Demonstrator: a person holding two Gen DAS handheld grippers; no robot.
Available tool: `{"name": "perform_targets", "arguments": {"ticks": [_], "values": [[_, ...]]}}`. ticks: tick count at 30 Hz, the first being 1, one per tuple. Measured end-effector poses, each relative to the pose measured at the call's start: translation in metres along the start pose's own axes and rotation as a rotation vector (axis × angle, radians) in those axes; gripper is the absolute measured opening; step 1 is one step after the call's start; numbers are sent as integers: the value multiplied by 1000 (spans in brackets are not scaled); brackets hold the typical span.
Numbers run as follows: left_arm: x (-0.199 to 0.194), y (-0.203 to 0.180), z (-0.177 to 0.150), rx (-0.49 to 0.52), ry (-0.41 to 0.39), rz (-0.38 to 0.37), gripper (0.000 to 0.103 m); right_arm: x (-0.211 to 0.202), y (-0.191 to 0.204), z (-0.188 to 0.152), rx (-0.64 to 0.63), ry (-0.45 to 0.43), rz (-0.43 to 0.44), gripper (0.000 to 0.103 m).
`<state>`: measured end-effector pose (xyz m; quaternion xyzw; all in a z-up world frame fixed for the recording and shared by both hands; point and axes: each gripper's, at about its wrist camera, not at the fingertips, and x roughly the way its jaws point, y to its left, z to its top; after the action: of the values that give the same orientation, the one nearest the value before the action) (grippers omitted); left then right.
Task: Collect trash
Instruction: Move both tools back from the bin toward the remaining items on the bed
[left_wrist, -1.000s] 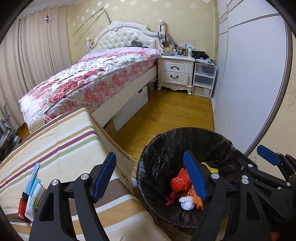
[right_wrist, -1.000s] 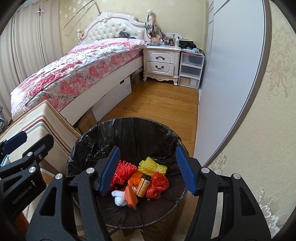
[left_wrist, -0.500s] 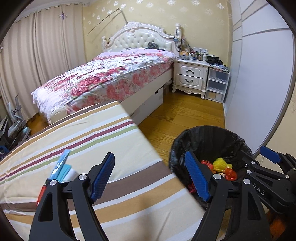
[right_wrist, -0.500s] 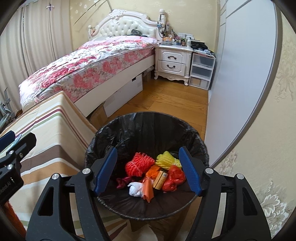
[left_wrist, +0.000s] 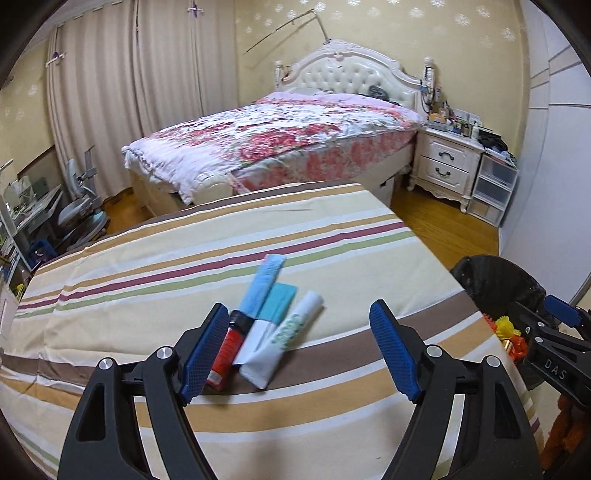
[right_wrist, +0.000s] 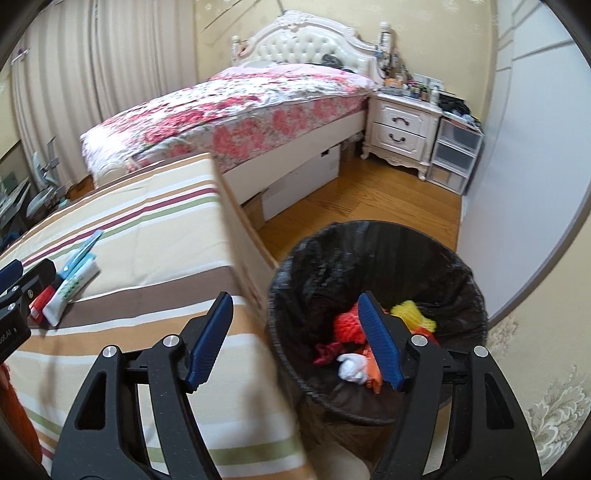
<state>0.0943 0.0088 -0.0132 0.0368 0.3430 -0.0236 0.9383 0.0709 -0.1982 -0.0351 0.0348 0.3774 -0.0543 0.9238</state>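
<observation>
The remaining trash is a small cluster of tubes and packets (left_wrist: 266, 325) lying on the striped worktop (left_wrist: 147, 266), at lower centre of the left wrist view and at the left edge of the right wrist view. It comprises a red tube with a black cap (left_wrist: 229, 347), a white tube with green print (left_wrist: 286, 343), and a light blue packet (left_wrist: 262, 286) over a teal one; they overlap and touch one another.

The left hand-held gripper (left_wrist: 299, 350) stands directly over this cluster with jaws wide apart and nothing between the pads. Its left pad sits just beside the red tube.

The right hand-held gripper (right_wrist: 295, 339) is empty, jaws spread, straddling the worktop edge and the rim of the bin (right_wrist: 472, 258) at lower right. The black-lined bin already holds orange, yellow and white scraps (right_wrist: 347, 328).

Assessment: the step in hand is the reach for the next piece, with collection partly complete. The next move calls for lowering the left jaws around a single item, most likely the red or white tube, and closing. Risk: the overlapping pieces may be caught together or nudged aside.
</observation>
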Motion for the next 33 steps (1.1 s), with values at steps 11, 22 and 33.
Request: {"name": "perform_targets", "arguments": {"ticks": [11, 22, 33], "values": [[-7, 90, -29, -126, 30, 121, 76, -2, 90, 2, -146, 24, 128, 69], [-16, 147, -52, -219, 52, 190, 76, 7, 163, 9, -212, 50, 220, 69], [-17, 164, -63, -259, 62, 186, 76, 26, 196, 5, -232, 106, 216, 69]]}}
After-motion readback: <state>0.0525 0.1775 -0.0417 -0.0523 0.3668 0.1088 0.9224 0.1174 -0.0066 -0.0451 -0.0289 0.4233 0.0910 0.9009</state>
